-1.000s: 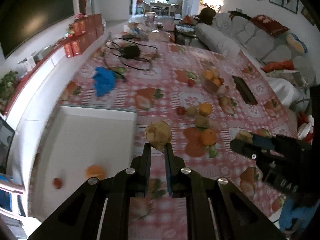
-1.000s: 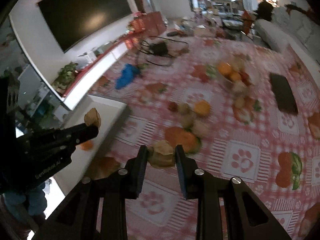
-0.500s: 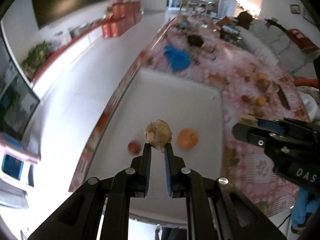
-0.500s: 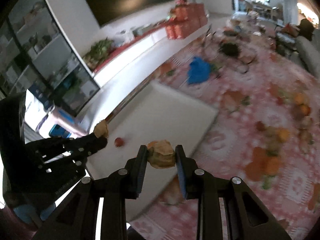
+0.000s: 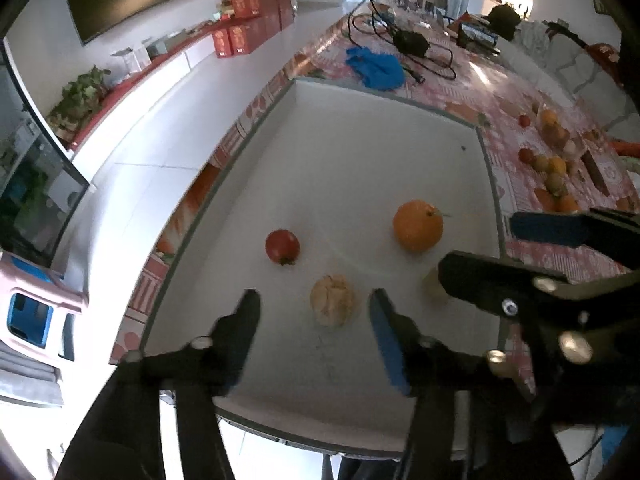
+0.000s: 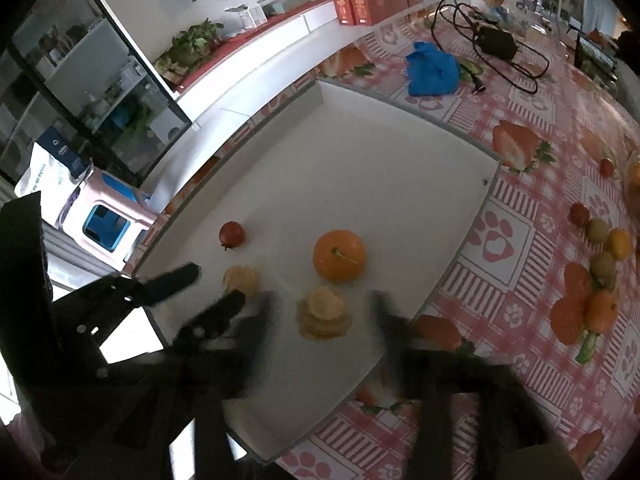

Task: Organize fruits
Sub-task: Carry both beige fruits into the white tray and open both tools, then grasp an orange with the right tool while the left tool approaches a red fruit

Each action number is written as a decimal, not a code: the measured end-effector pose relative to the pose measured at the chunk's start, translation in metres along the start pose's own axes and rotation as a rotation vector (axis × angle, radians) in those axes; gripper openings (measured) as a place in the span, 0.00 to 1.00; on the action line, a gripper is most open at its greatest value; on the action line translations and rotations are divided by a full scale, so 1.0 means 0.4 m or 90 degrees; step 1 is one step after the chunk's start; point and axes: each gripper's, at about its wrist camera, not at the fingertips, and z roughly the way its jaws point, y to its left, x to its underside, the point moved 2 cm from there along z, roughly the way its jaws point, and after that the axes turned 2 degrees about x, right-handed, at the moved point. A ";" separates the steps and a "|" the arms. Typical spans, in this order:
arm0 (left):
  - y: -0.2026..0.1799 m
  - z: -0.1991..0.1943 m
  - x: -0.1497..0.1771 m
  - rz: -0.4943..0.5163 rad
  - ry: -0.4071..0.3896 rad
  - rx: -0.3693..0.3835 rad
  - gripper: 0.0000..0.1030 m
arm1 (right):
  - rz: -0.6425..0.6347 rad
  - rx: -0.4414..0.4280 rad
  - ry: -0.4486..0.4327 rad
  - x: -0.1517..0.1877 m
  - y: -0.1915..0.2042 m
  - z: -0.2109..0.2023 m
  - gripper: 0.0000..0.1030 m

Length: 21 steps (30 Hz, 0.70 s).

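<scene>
Both tongs have released their tan fruits onto the white tray [image 5: 360, 152]. Left tongs [image 5: 314, 312] spread around one fruit [image 5: 332, 305]; right tongs [image 6: 320, 308] spread around the other [image 6: 323, 312], near the tray's front edge. Much bare tray lies behind the orange [image 6: 339, 255].

**Fruit count around the white tray**

You had four fruits on the white tray [image 6: 400, 152]: one orange [image 6: 339, 255], one small red fruit [image 6: 231, 234], and two tan wrinkled fruits, one [image 6: 241, 279] on the tray's left side and one [image 6: 322, 312] just below the orange. Two grippers hung over the tray's near edge, the left gripper [image 5: 314, 312] and the right gripper [image 6: 320, 312], each spread wide around one tan fruit. Beyond the tray's far corner lay one blue cloth [image 6: 433, 69]. To the right of the tray, about eight loose fruits [image 6: 598, 230] sat clustered; blur kept the count inexact.
</scene>
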 end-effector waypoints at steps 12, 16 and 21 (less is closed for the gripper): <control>-0.050 -0.014 -0.023 0.025 -0.008 -0.012 0.65 | 0.037 0.036 -0.042 0.001 -0.072 -0.062 0.79; -0.096 -0.015 -0.036 0.044 -0.009 -0.014 0.65 | 0.068 0.050 -0.054 0.016 -0.141 -0.085 0.79; -0.166 -0.024 -0.058 0.072 -0.016 0.000 0.65 | 0.101 0.105 -0.074 0.059 -0.256 -0.123 0.79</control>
